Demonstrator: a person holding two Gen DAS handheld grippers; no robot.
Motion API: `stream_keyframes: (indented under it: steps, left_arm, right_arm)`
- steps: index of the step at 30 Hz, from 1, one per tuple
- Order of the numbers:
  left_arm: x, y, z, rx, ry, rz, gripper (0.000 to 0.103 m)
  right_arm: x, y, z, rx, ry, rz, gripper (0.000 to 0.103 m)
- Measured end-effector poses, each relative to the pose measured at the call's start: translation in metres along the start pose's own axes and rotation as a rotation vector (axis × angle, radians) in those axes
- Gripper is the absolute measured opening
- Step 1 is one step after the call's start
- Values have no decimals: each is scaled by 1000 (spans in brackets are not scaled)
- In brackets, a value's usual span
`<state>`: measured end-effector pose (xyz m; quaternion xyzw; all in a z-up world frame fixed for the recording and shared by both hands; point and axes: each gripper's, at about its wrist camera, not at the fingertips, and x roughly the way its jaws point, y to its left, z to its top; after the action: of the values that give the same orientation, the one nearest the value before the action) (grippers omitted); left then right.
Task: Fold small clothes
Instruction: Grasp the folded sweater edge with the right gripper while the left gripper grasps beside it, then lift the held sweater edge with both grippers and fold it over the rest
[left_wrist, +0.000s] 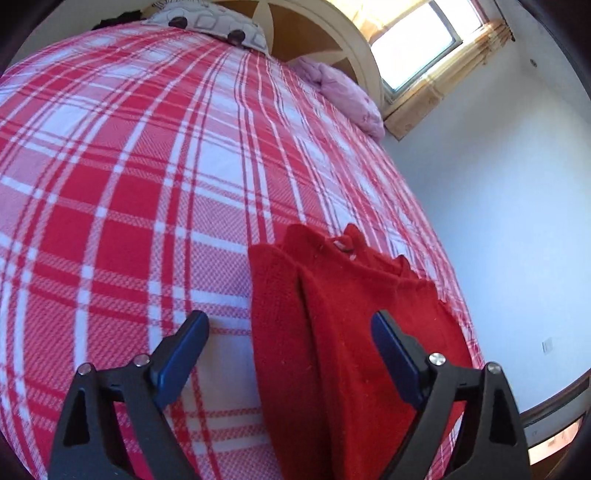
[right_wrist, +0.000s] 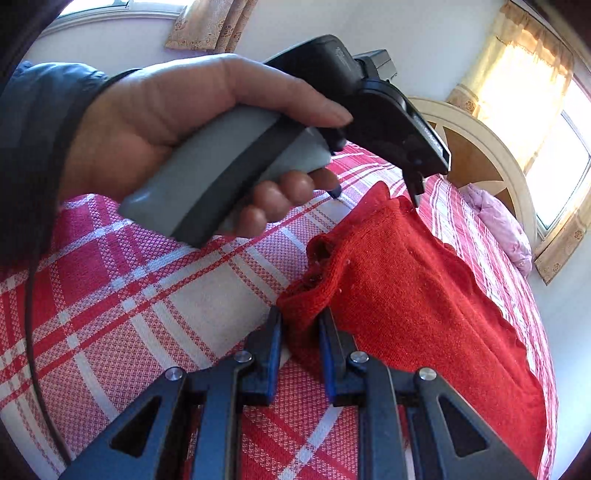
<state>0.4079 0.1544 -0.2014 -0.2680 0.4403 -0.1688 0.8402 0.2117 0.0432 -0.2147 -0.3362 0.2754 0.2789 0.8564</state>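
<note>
Red knit garment (right_wrist: 413, 295) flat on the bed (left_wrist: 129, 177), on the red-and-white plaid cover, lengthwise toward the headboard (left_wrist: 325, 33), partly folded with one layer lapped over another along its length.

Right gripper (right_wrist: 300, 332) at the garment's near corner, jaws drawn close, pinching a bunched fold of the red knit between the blue pads (right_wrist: 327, 343). Fabric puckered just beyond the pinch.

Left gripper (left_wrist: 290, 332) above the garment's near end, jaws spread wide, nothing between them; one finger over bare plaid beside the garment, the other over the red knit. Contact with the cloth: cannot tell.

Left hand (right_wrist: 177, 125) around the grey handle of its gripper, above the plaid beside the garment's far end, dark sleeve (right_wrist: 33, 147) at the wrist.

Lilac bundle (left_wrist: 347, 92) beyond the garment, near the headboard; patterned pillow (left_wrist: 207, 22) at the head of the bed. Window (left_wrist: 424, 40) with curtain (right_wrist: 517, 70) past the headboard.
</note>
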Motion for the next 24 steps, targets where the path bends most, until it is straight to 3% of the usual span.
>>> stream_keyframes:
  steps: [3,4,5,6,10,14,24]
  left_arm:
    - [7,-10,4,71,4,49,80]
    - [9,-13,4,92,14,65,64]
    - [11,-14,5,96,25,68,35]
    - [13,-13,6,91,43,58,18]
    - [8,-19,6,112,14,68,15]
    - [-2,-21,10,64,-14,41,15]
    - [-18,-42,21,7,-45,-26,14]
  right_arm:
    - [0,1,0,-1,-1,-2,19]
    - [-1,1,0,2,-3,0,18]
    - [-1,0,-1,5,-4,3,14]
    - [-1,-1,-1,11,-5,5,12]
    - [-3,-9,-1,37,-18,22,9]
    - [-12,-15,-2,62,-53,31,9]
    - [-45,-67,-9,288,-135,138,9]
